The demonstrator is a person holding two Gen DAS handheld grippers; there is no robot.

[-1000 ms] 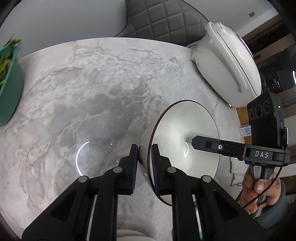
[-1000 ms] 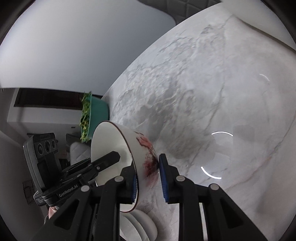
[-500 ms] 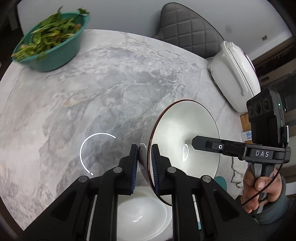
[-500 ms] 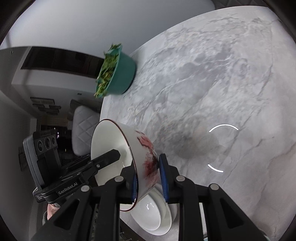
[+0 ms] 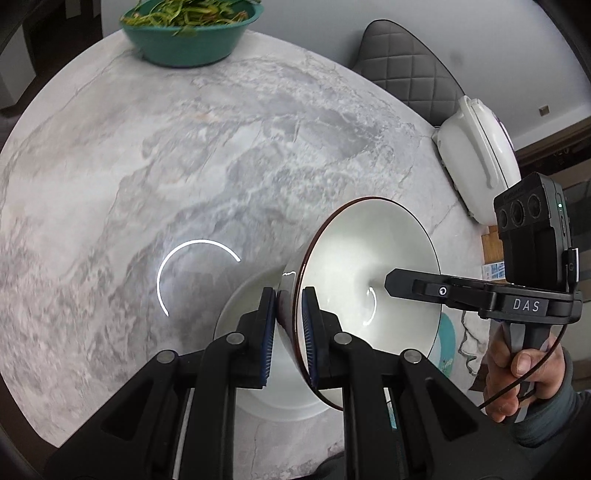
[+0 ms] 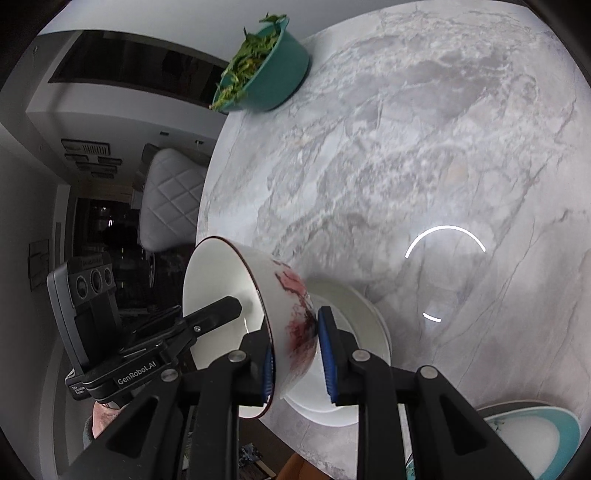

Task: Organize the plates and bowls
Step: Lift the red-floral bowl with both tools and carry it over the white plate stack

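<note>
A white bowl with a dark red rim and red pattern is held tilted above the marble table by both grippers. My left gripper is shut on its near rim; my right gripper is shut on the opposite rim. The right gripper shows in the left wrist view, and the left gripper in the right wrist view. Below the bowl sits a stack of white bowls near the table's front edge.
A teal bowl of greens stands at the far edge of the marble table. A white appliance stands at the right. A teal-rimmed plate lies near the front edge. Quilted chairs surround the table.
Both grippers have carried the bowl back toward the table's near edge, over the white stack, which has come into fuller view. The teal bowl now appears farther away.
</note>
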